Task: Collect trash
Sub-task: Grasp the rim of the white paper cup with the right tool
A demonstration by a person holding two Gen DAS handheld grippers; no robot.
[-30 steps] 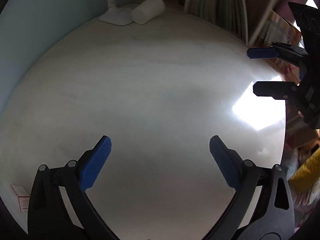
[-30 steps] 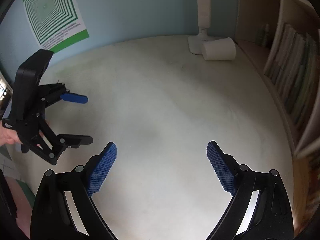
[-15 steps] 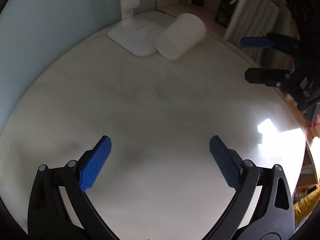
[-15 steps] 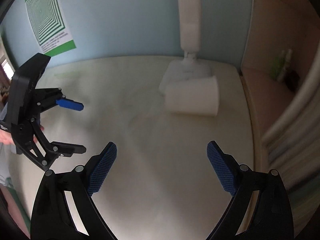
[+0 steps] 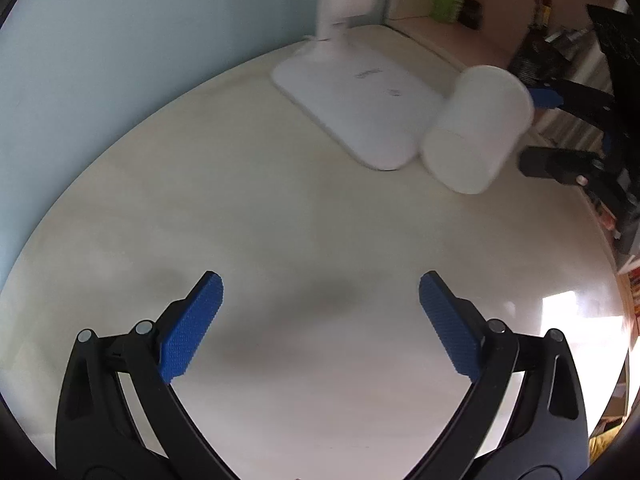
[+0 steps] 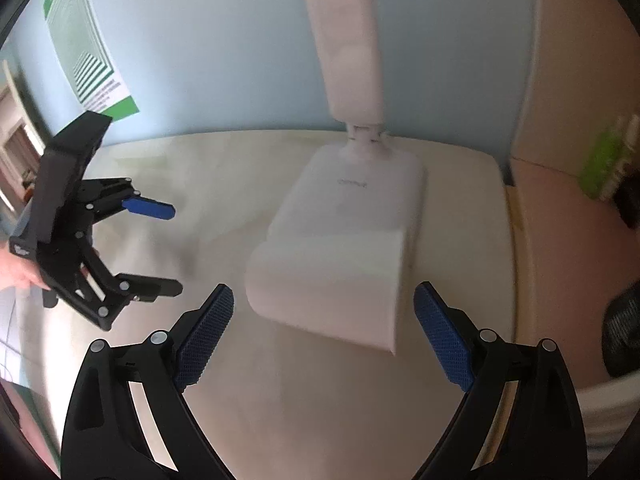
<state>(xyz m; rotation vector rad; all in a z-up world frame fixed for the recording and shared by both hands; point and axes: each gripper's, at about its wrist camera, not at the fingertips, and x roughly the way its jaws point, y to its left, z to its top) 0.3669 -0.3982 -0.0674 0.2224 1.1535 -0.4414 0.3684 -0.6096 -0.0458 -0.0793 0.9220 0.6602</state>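
Observation:
A white paper cup (image 6: 326, 280) lies on its side on the cream table, against the base of a white desk lamp (image 6: 352, 196). My right gripper (image 6: 324, 328) is open, its blue pads just short of the cup, one toward each end. The cup also shows in the left wrist view (image 5: 476, 128), with the right gripper (image 5: 556, 128) right behind it. My left gripper (image 5: 320, 320) is open and empty over bare table, well short of the cup; it shows at the left of the right wrist view (image 6: 160, 248).
The lamp base (image 5: 360, 104) and its upright arm (image 6: 348, 40) stand against the blue wall. A shelf unit (image 6: 568, 200) with a green bottle (image 5: 450, 2) borders the table on the right. A green-patterned poster (image 6: 88, 56) hangs on the wall at left.
Both grippers have moved forward toward the lamp and cup. The right gripper has closed in until the cup lies just ahead of its open pads. Both stay open.

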